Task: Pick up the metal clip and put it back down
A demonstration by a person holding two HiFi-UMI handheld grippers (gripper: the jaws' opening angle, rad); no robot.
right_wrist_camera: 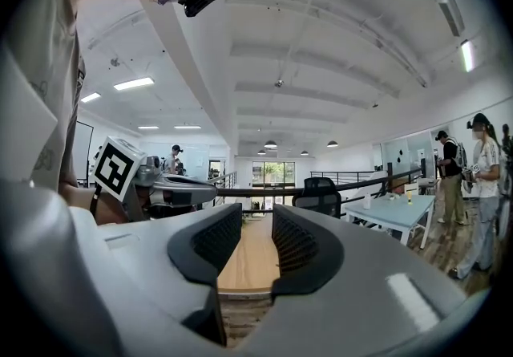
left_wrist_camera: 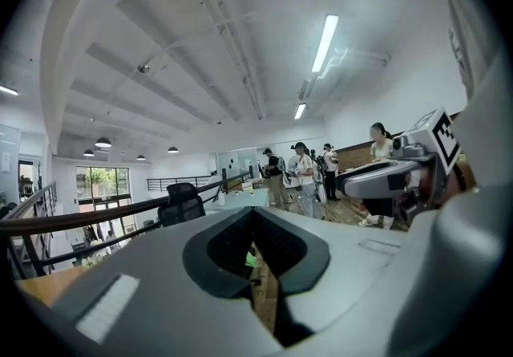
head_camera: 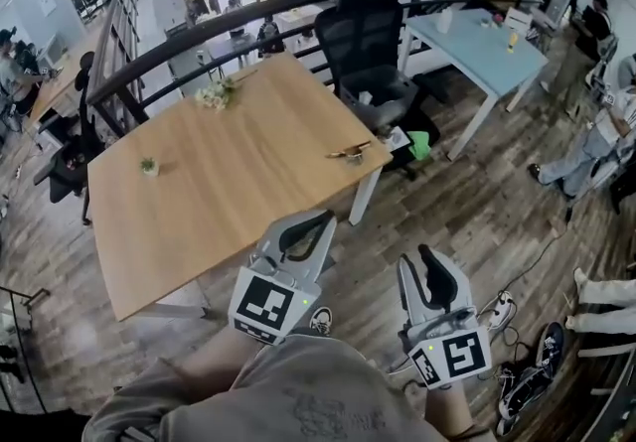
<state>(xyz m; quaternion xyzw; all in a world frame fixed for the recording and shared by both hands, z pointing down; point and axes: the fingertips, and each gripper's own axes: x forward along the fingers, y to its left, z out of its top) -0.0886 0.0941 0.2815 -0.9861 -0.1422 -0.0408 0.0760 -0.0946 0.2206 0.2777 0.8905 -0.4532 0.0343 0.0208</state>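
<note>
Closest under my head camera is the front of a beige shirt (head_camera: 298, 400), and just past it are both sets of tongs, held out over the plank floor on the near side of the wooden counter (head_camera: 229, 221). The left tongs (head_camera: 326, 220) look pressed together at the tips, with nothing between them. The right tongs (head_camera: 429, 253) are spread. Their own camera shows a clear gap between the ribbed pads (right_wrist_camera: 210, 241), with only the counter's top beyond it.

The metal clip (head_camera: 350, 150) lies on the counter close to its right-hand corner, well apart from both tongs. A small potted plant (head_camera: 149, 166) stands near the counter's left edge and a bunch of pale flowers (head_camera: 214, 92) lies at its far side, both well away from the clip.

I judge the step in hand to be the approach, with the pick not yet begun. The right tongs are already spread and sit on the clip's side of the counter, so I would use them. They point about level now. Since the clip lies low on the counter, I would tip them down as they arrive and bring one pad to each side of it before squeezing. The clip is close to the counter's edge, so a nudge could push it off. I would keep the left tongs back from the counter's corner.
</note>
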